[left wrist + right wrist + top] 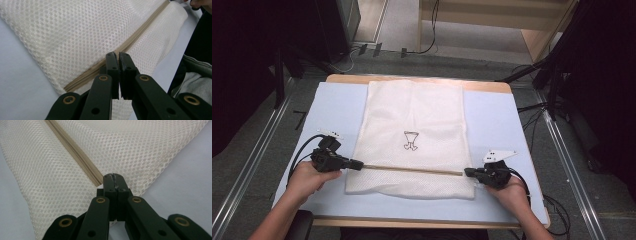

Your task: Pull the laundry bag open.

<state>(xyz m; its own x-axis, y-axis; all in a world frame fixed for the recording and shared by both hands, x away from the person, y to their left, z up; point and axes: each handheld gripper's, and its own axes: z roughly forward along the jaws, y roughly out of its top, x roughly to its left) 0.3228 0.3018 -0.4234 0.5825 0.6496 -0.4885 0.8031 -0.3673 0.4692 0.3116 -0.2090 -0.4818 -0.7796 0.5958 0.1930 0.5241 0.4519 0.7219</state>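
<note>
A white mesh bag point(412, 120) lies flat on the pale blue table point(494, 120), with a small black drawing at its middle. A tan zipper point(412, 169) runs across the bag near its front edge. My left gripper point(359, 164) is at the zipper's left end. In the left gripper view its jaws point(117, 54) stand together over the zipper point(135, 40), with only a hairline slit between them, and what they pinch is hidden. My right gripper point(467, 172) is at the zipper's right end. There the zipper point(75, 152) runs in under its jaws point(113, 175), which are shut on the bag's edge.
The table's wooden rim point(422, 222) shows along the front. The person's forearms come in from the bottom. Cables point(299, 155) trail from both grippers. Beyond the table are dark stands point(557, 75), floor rails and a wooden shelf point(512, 20).
</note>
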